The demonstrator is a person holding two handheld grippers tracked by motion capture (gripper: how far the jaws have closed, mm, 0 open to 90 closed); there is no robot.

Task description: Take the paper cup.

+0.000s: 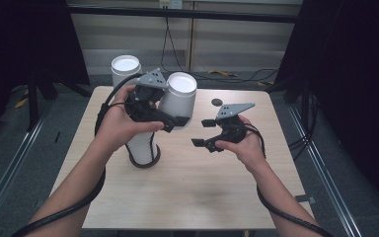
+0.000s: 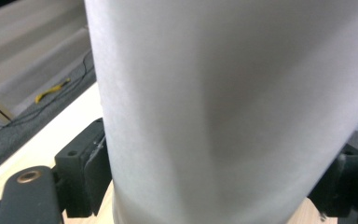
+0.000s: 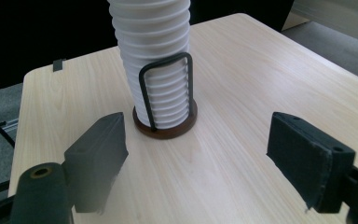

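Note:
My left gripper (image 1: 176, 116) is shut on a white paper cup (image 1: 179, 98) and holds it tilted in the air above the table. In the left gripper view the cup (image 2: 223, 102) stands between the two pads (image 2: 95, 163), which press on its sides. Beside it a tall stack of white cups (image 1: 139, 140) rises from a wire holder with a brown round base (image 3: 165, 128). My right gripper (image 1: 202, 132) hovers over the table to the right of the stack. Its jaws are open with nothing between them, and they look toward the stack (image 3: 156, 51).
The light wooden table (image 1: 202, 182) has bare room in front and at the right. A small dark round disc (image 1: 217, 102) lies near the far edge. Cables run over the floor behind the table, and dark curtains hang at both sides.

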